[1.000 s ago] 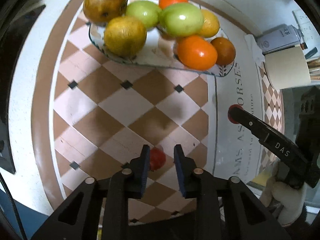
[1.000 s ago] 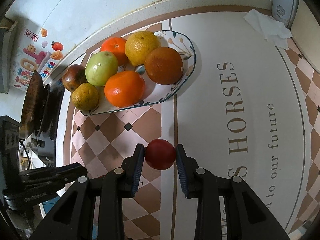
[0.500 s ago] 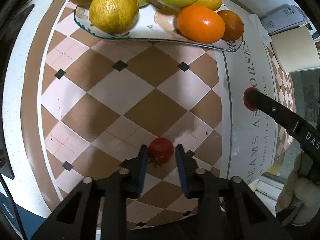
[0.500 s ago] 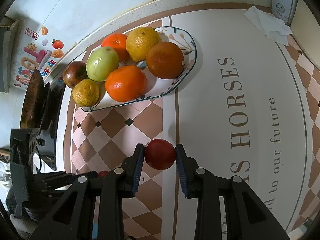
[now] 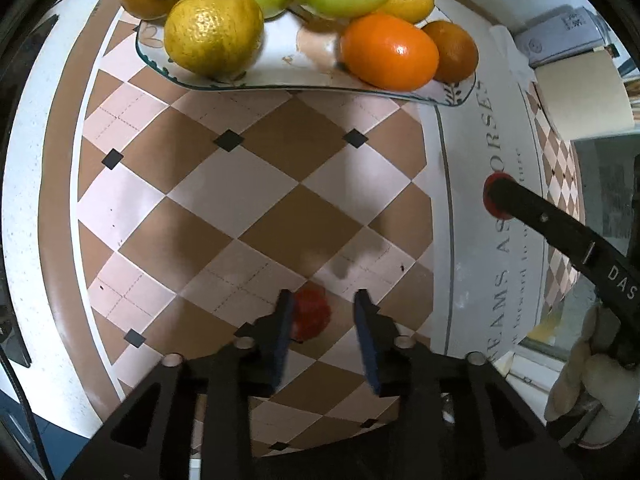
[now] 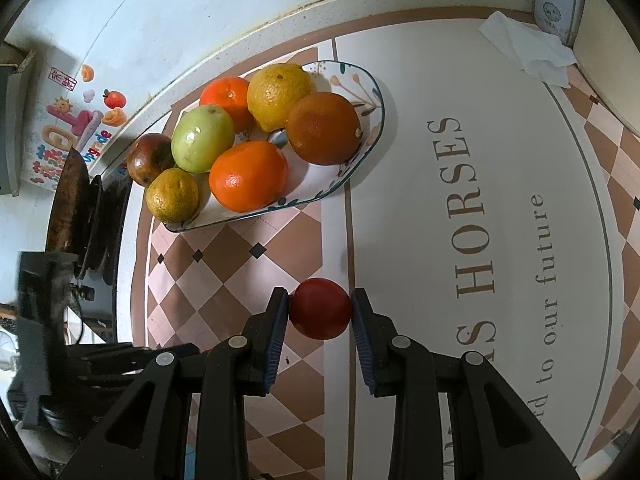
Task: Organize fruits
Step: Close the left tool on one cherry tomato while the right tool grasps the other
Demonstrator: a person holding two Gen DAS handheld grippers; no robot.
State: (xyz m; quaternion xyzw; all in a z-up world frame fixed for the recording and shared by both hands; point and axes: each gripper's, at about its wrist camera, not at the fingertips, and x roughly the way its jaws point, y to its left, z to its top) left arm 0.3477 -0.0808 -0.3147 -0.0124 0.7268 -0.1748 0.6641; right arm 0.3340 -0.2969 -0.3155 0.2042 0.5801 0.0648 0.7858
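Item 1: your right gripper [image 6: 320,312], clamped on a red fruit [image 6: 320,314] above the mat [image 6: 460,240], near the fruit plate [image 6: 360,168].
Item 2: your left gripper [image 5: 322,316], jaws apart around a small red fruit [image 5: 310,314] on the checkered mat.

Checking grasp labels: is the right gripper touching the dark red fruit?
Touching. The right wrist view shows the right gripper with both blue pads pressed against the sides of the dark red fruit, with no gap visible.

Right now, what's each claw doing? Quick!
Left claw: open around a small red fruit, not squeezing it.
Right claw: closed on a red fruit.
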